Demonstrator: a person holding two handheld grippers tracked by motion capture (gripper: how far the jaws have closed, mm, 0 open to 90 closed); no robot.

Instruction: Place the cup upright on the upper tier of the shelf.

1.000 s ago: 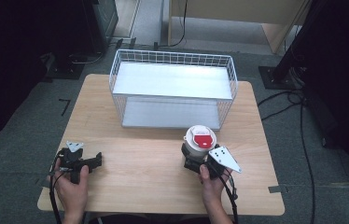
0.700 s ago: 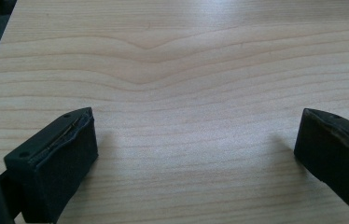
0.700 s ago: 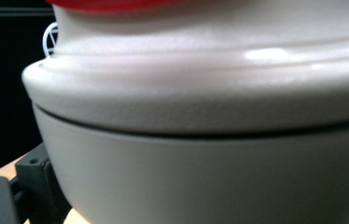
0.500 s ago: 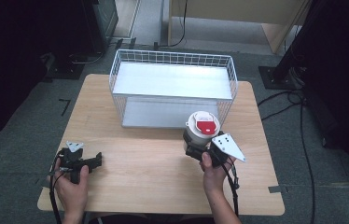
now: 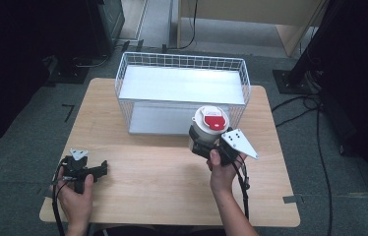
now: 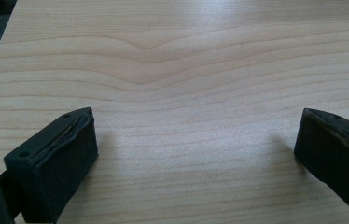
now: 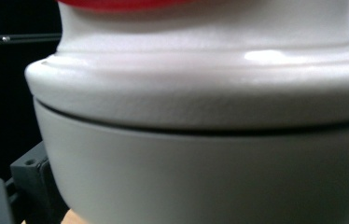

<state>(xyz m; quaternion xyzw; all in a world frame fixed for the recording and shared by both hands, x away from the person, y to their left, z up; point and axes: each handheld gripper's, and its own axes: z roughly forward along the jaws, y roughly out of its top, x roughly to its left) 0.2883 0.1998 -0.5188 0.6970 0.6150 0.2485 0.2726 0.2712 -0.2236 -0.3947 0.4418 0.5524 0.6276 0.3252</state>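
Wooden counter [image 5: 162, 172], with a white wire basket [image 5: 123, 83] standing at its far middle, open top up, long axis running left to right. The right claw [image 5: 206, 142] is lifted over the counter's right half, just on the near side of the basket's front wall, jaws closed around a white jar with a red lid [image 5: 210, 123]; in the right gripper view the jar's pale body [image 7: 200, 177] sits hard against the camera, upright, lid rim above. The basket lies directly ahead of and slightly left of this claw, so the likely move is forward and over the rim, and the jar needs height to clear the wire. The left claw [image 5: 98, 169] rests low at the near left corner, jaws wide apart over bare wood, well apart from the basket and the farther of the two.
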